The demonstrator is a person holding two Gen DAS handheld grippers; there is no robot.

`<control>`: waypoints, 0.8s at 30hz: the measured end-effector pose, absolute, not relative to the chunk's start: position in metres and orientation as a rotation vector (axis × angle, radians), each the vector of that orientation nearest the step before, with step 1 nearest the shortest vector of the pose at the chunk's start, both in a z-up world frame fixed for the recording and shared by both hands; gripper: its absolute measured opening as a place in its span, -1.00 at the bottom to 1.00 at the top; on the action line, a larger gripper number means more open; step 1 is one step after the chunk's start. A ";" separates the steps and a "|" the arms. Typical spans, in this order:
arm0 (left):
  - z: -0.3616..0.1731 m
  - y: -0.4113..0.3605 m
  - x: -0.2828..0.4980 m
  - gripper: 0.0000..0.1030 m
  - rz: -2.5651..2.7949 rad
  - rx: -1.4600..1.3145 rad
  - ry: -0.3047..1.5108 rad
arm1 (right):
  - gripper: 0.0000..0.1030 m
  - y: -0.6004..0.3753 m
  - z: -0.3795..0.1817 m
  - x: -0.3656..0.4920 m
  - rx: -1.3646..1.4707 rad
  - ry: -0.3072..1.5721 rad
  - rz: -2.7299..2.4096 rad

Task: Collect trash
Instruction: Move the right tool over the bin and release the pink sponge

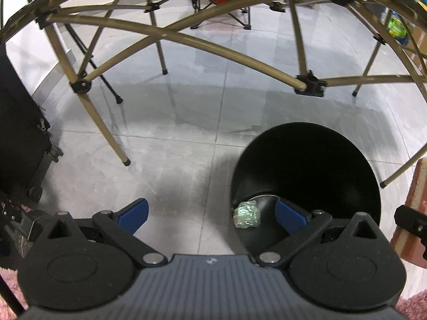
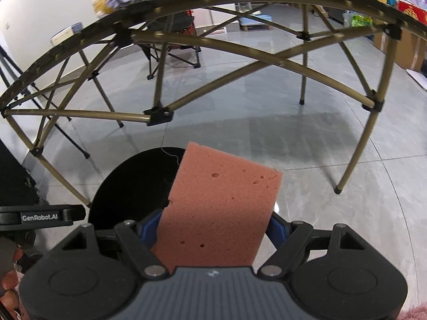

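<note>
A black round bin (image 1: pixel 315 170) stands on the grey tiled floor. A crumpled shiny wrapper ball (image 1: pixel 246 214) is at the bin's near rim, just left of my left gripper's right fingertip; whether it is falling or resting I cannot tell. My left gripper (image 1: pixel 213 213) is open and empty above the bin's left edge. My right gripper (image 2: pixel 213 226) is shut on a pink-brown sponge (image 2: pixel 221 208), held just right of the bin (image 2: pixel 138 184). The sponge's edge also shows in the left wrist view (image 1: pixel 416 208).
A folding table frame with tan tubes (image 1: pixel 186 42) spans the floor behind the bin; its legs (image 2: pixel 352 157) stand around it. A black case (image 1: pixel 21 133) is at the left. A folding chair (image 2: pixel 173 42) and boxes (image 2: pixel 408 48) stand farther back. Pink rug (image 1: pixel 411 306) at near edge.
</note>
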State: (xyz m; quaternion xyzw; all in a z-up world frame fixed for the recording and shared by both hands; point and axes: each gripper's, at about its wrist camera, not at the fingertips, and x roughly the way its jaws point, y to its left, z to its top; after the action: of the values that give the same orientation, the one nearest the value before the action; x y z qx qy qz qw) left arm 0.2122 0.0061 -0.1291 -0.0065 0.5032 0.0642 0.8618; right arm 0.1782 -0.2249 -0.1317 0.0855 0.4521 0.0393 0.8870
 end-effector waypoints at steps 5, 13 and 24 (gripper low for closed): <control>-0.127 0.023 0.209 1.00 0.154 -0.032 1.048 | 0.53 -0.203 -0.131 0.187 0.145 0.944 0.107; -0.126 0.051 0.205 1.00 0.198 -0.057 1.030 | 0.53 -0.169 -0.137 0.201 0.099 0.966 0.146; -0.134 0.075 0.204 1.00 0.249 -0.058 1.035 | 0.53 -0.136 -0.153 0.217 0.056 1.018 0.166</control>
State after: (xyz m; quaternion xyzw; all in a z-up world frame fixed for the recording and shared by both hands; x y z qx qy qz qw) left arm 0.2041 0.0750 -0.1337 -0.0275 0.4933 0.1186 0.8613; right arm 0.2169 -0.1358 -0.1534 0.0266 0.4866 0.0793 0.8696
